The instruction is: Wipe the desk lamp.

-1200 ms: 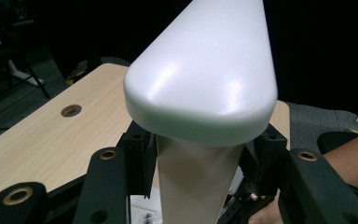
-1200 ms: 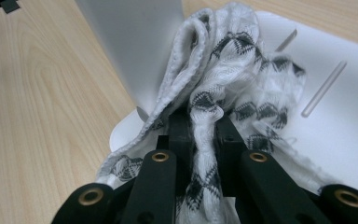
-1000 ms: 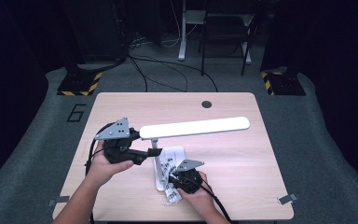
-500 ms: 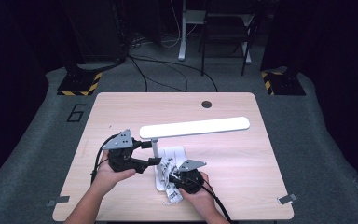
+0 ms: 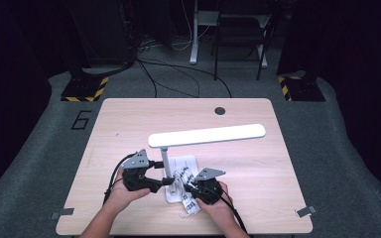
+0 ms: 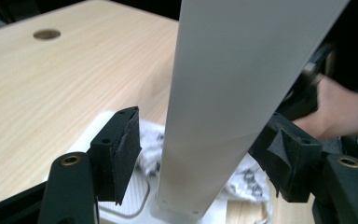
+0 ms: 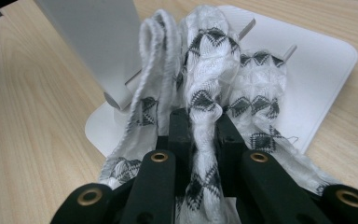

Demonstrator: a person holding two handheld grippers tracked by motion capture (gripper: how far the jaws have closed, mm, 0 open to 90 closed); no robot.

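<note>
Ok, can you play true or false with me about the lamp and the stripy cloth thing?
1. The right gripper is shut on the patterned cloth. True.
2. The left gripper squeezes the lamp post. False: its jaws have just been opening, and its pads stand apart from the post, which is between them.
3. The cloth lies across the white lamp base. True.
4. The lamp head is dark. False: it glows white.
5. The wooden table has a round hole. True.
</note>
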